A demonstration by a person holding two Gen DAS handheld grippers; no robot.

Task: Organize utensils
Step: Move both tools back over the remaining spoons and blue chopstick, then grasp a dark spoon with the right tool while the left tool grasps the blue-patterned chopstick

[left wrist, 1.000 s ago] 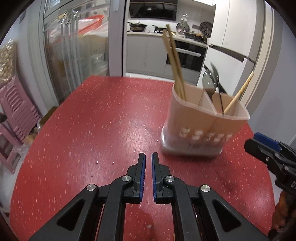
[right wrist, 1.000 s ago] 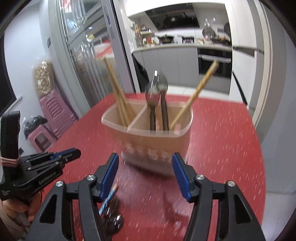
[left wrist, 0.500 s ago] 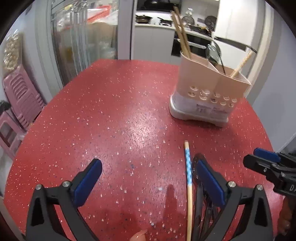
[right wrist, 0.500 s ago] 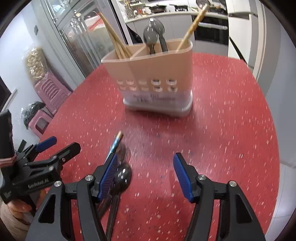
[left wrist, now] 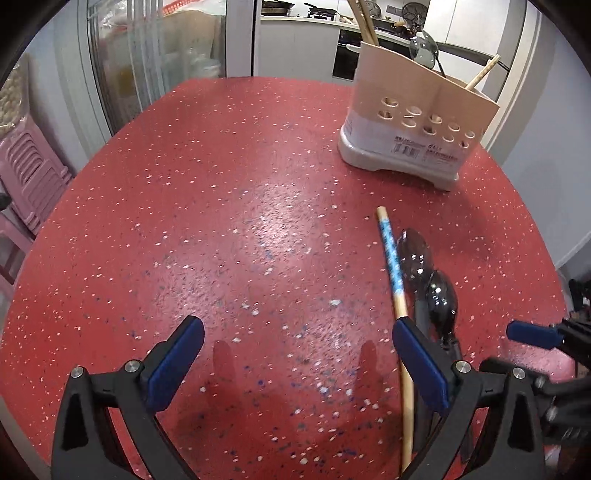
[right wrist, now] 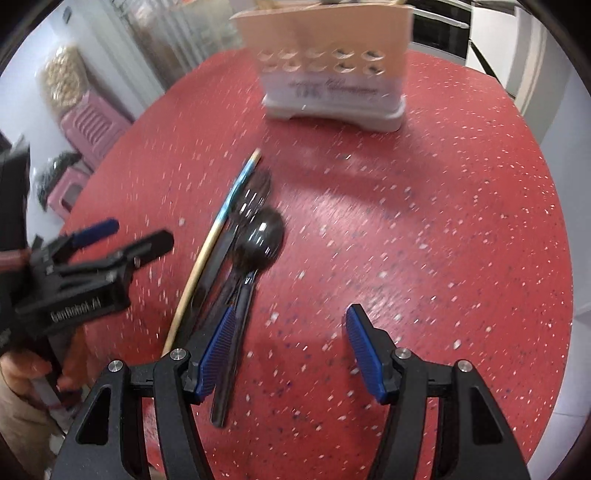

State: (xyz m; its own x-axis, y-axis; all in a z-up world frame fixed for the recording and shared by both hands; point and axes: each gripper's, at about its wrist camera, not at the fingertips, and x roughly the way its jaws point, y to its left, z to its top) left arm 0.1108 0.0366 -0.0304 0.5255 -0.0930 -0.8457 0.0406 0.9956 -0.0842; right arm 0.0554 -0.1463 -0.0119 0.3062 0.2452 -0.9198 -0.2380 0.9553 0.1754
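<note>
Chopstick [left wrist: 392, 266] and spoons [left wrist: 439, 291] lie beside the left gripper's [left wrist: 295, 363] right finger.

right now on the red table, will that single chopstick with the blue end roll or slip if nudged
Probably: the chopstick looks thin, round and smooth, lying flat on the glossy table. The spoons lying along one side may stop it rolling that way.

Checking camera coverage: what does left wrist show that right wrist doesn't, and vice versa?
Left wrist only: the utensils standing in the holder, namely chopsticks, a spoon bowl and one more stick; right wrist crops the holder's top. Right wrist only: the whole left gripper from outside, open, with the hand holding it. Both: red table, the holder, a blue-patterned chopstick and dark spoons lying together, and the open right gripper.
</note>
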